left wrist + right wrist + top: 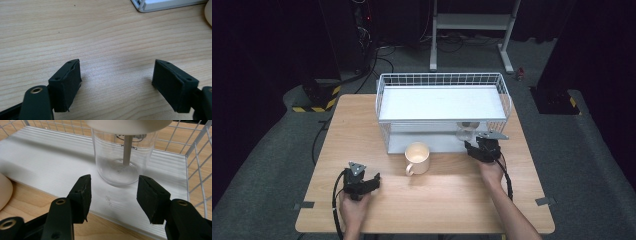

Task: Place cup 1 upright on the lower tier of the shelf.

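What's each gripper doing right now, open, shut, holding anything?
Left gripper: open, empty, over bare table.
Right gripper: open, holding nothing; glass jar stands just beyond its pads on the rack's lower shelf.

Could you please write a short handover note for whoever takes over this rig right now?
Left gripper: open, nothing between its jaws, resting over bare table near the front left edge.
Right gripper: jaws apart and clear of the clear glass beaker, just in front of it.
Things: the beaker stands upright on the lower shelf of the white wire rack, at its right end. The cream mug stands on the table in front of the rack, untouched.
Done: the beaker appears placed on the shelf.
Left: probably back the right gripper out, then deal with the mug.
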Demonstrator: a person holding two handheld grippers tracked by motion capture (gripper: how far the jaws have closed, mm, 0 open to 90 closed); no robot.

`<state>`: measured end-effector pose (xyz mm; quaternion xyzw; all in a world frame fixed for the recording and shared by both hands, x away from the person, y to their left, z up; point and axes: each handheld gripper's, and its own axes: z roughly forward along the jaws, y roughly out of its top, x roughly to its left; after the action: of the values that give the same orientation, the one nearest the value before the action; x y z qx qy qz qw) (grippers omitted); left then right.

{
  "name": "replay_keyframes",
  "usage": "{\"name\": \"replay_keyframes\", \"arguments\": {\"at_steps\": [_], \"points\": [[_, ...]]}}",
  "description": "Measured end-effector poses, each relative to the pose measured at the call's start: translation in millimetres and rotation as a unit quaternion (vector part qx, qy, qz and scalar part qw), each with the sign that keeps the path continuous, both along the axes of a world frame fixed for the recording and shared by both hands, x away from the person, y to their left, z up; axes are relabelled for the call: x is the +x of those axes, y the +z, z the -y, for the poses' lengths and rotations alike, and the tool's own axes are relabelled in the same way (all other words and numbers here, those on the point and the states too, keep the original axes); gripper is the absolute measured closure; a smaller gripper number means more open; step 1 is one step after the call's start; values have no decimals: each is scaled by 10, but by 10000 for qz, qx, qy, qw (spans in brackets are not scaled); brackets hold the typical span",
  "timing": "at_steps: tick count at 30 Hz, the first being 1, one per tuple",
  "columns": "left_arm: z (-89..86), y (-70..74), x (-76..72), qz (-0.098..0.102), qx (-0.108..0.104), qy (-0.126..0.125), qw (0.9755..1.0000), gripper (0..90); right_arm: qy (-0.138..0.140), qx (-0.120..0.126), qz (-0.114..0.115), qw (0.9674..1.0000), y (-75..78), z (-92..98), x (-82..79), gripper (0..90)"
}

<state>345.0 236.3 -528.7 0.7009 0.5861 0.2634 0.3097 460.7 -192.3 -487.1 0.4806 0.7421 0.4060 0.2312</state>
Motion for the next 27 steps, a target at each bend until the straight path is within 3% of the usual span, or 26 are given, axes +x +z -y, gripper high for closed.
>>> {"name": "replay_keyframes", "arguments": {"at_steps": [27], "points": [[0, 0, 0, 0, 4, -1, 10000, 229, 213, 270, 237, 9991, 139, 99, -185, 424]]}}
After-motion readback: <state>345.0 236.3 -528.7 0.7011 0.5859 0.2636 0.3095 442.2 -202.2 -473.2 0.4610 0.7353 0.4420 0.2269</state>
